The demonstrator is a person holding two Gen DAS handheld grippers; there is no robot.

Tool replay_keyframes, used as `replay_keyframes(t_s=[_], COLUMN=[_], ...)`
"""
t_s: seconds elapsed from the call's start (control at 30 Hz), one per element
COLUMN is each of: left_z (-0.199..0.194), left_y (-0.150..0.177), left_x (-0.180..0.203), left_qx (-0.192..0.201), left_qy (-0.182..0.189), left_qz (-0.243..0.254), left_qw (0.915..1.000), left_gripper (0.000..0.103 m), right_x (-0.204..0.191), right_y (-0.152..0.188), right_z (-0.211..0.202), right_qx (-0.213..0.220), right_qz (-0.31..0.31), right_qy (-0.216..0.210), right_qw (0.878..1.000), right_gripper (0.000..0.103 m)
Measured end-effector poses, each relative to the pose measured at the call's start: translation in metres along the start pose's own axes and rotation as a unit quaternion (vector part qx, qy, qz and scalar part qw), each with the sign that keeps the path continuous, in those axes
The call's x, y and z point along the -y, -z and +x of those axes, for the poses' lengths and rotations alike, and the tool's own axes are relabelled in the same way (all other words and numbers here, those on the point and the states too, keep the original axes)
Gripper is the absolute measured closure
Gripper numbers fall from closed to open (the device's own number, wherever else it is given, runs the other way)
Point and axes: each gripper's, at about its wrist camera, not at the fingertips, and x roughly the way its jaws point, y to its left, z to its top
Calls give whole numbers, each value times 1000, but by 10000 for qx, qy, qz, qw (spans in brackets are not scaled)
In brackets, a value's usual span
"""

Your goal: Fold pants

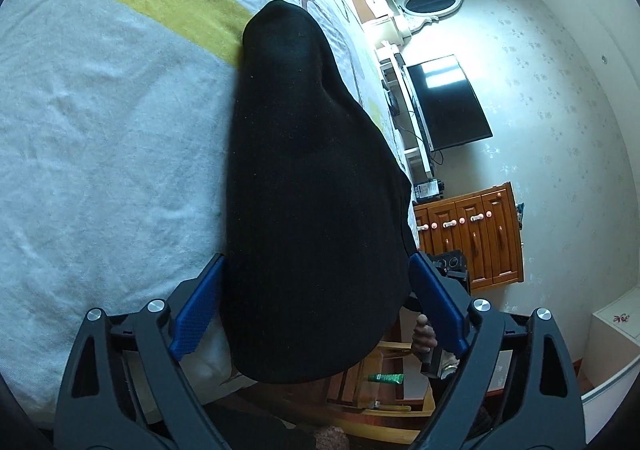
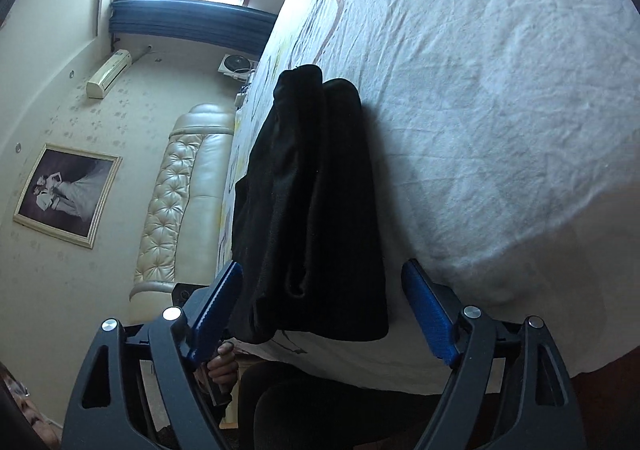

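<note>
The black pants (image 1: 312, 185) lie folded into a thick bundle on the bed, near its front edge. In the left wrist view my left gripper (image 1: 318, 282) is open, its blue fingers (image 1: 200, 310) standing wide on either side of the bundle's near end. In the right wrist view the pants (image 2: 316, 205) show stacked layers with a fold opening at the near end. My right gripper (image 2: 320, 290) is open too, its blue pads (image 2: 430, 314) straddling the bundle's near end without pinching it.
The bed sheet (image 1: 100, 129) is white with yellow patches and wrinkled. Beyond the bed edge are a wooden cabinet (image 1: 476, 238), a TV (image 1: 452, 101) and a wooden chair (image 1: 380, 390). The right wrist view shows a padded headboard (image 2: 180, 193) and a framed photo (image 2: 66, 193).
</note>
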Motion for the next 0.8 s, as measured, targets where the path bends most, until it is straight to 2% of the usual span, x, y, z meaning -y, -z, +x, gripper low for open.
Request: replay_keyframes(t_s=[0.1,0.17,0.23,0.27,0.3,0.33,0.4,0.8], left_z=[6,14,21,24,23,22,21,13], left_y=[0,1,7,8,8,8,7,6], left_x=[5,11,19,20,20,19,17,23], left_qx=[-14,-73,-132,-141,-95,-69,-50,78], left_qy=[-241,-557,-967,-1119,-1148,-1157,-1194,-1442], left_qz=[92,299,536,596,587,547,486,625], left_qw=[9997,9980,9938,9918,9916,9917,9916,9875], left_gripper=[13,15,35,40,43,44,48,61], right_x=[-1,-3,-5,-11,-17,-22,-23,-27], right_y=[4,9,11,13,16,17,17,21], right_z=[-1,4,11,18,25,29,28,32], right_qx=[20,55,16,-62,-142,-130,-55,102], right_qz=[-40,-3,1,-102,-272,-481,-482,-398], right_qy=[153,147,28,47,234,511,534,622], right_qw=[9999,9999,10000,9999,9993,9975,9974,9972], right_gripper=[22,22,23,35,43,44,50,51])
